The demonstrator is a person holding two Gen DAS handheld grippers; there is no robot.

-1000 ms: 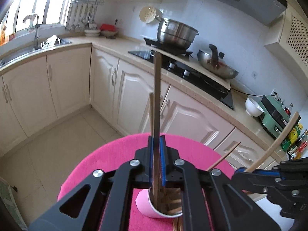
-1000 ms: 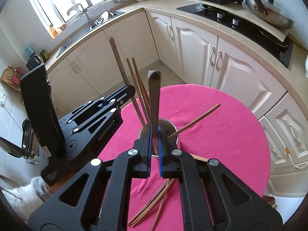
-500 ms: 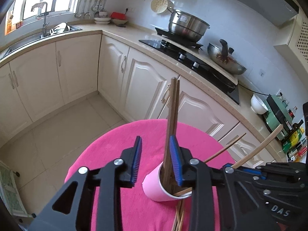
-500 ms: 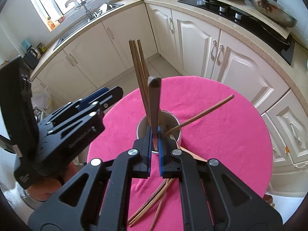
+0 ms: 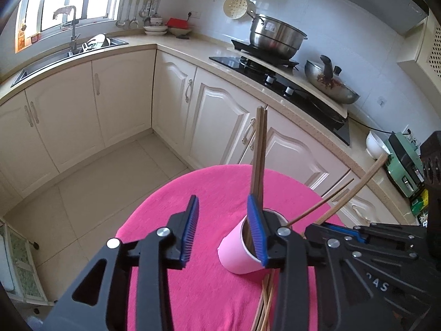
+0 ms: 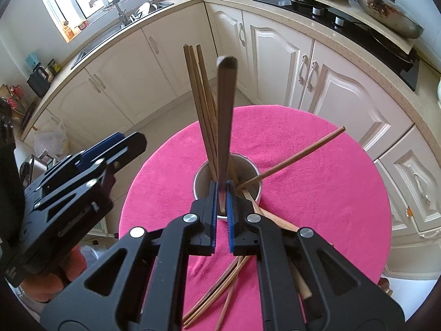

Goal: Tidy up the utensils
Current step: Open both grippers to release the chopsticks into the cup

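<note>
Standing chopsticks in the pink cup (image 5: 242,251) is the step in hand, judging by how things lie. The left gripper (image 5: 224,230) has just been opening; its jaws stand spread with nothing between them, beside the upright chopsticks (image 5: 259,160) that rest in the cup. The right gripper (image 6: 221,201) is pressed together, pinching a flat wooden utensil (image 6: 225,115) just over the cup's mouth, near the middle of the round pink-covered counter (image 6: 317,193). One chopstick (image 6: 292,158) leans out over the rim toward the counter's far right edge. Loose chopsticks (image 6: 220,289) lie on the cloth toward the near edge. Next, the right gripper probably needs to lower the utensil into the cup and release, while the left goes for the loose ones.
</note>
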